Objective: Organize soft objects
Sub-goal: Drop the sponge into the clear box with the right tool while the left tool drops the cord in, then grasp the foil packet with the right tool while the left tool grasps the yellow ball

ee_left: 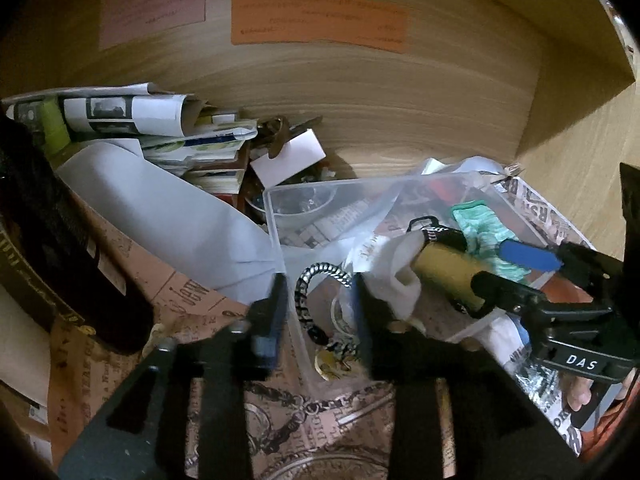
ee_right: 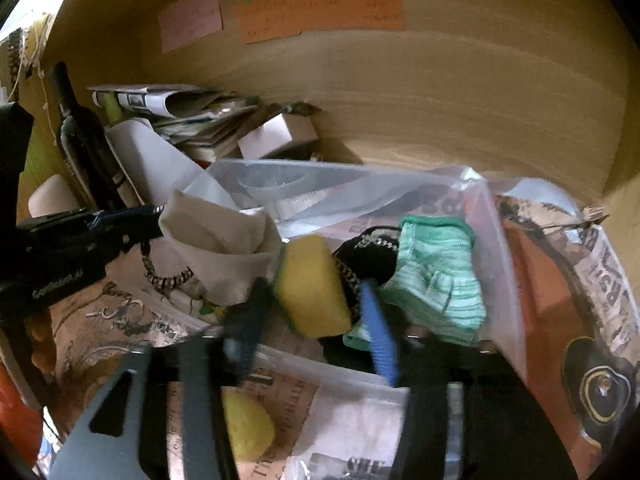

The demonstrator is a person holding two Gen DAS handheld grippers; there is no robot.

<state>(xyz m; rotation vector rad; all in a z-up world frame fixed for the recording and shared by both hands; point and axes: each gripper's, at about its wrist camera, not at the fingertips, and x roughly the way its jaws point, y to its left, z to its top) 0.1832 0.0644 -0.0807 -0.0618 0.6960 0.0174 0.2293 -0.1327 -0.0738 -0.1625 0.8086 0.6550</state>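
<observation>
My right gripper (ee_right: 312, 320) has its jaws clamped on the yellow sponge (ee_right: 314, 288), carried over the clear bin (ee_right: 496, 248) where the green glove (ee_right: 436, 276) already lies, since soft things collect there. My left gripper (ee_left: 320, 312) straddles the bin's near corner, jaws parted and empty, probably to steady it.

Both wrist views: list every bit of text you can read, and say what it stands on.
"DAS": white letters on the black right gripper, shut on the yellow sponge.
Pink, green and orange paper notes on the wooden back wall: writing too blurred.
Vintage newsprint-patterned paper liner: fragments only, unreadable.
Black left gripper: label blurred.
</observation>
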